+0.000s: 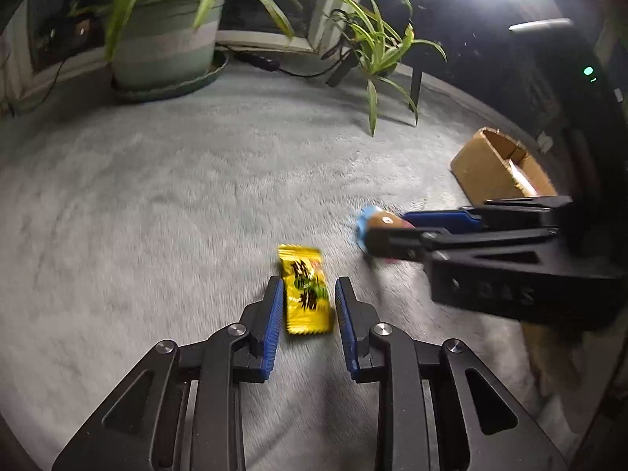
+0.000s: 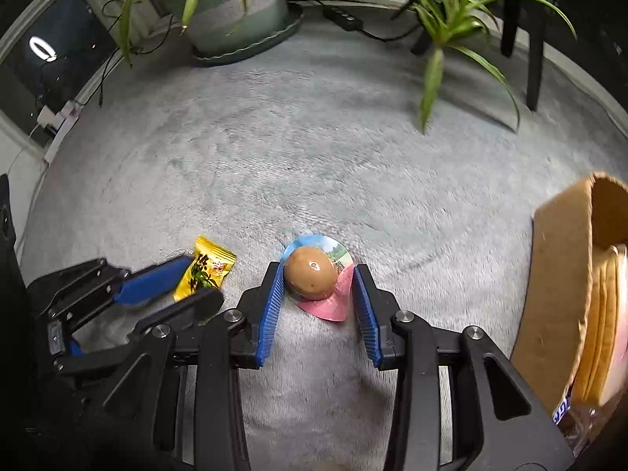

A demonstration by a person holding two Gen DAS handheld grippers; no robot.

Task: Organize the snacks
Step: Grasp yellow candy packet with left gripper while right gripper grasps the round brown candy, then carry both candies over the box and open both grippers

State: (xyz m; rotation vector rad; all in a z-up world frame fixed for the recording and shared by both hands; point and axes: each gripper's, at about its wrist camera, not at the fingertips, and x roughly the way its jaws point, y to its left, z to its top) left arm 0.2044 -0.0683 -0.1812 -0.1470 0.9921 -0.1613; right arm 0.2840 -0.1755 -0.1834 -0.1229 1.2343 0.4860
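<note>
The left gripper [image 1: 308, 294] points down at the grey carpet [image 1: 176, 196] with its blue pads [image 1: 274, 314] drawn in on either side of a yellow candy wrapper [image 1: 306, 294]; the left pad lies against the wrapper's edge, while a thin strip of carpet seems to show at the right pad, so a firm pinch cannot be told through the blur. The right gripper [image 2: 318, 286] also points down, its jaws partly closed around a packaged brown egg [image 2: 312, 276] that lies on its round blue and pink backing on the carpet; the left pad [image 2: 271, 306] touches the egg's side, and the right pad meets the pink edge of the backing. In the right wrist view the yellow candy wrapper [image 2: 208, 271] sits just left of the egg, between the left gripper's [image 2: 188, 286] fingers. An open cardboard box [image 2: 565, 274] stands to the right of the egg with flat packets upright inside. At the far edge of the carpet stands a potted plant [image 1: 168, 31] in a saucer, and a smaller spider plant [image 1: 376, 47] trails leaves nearby
</note>
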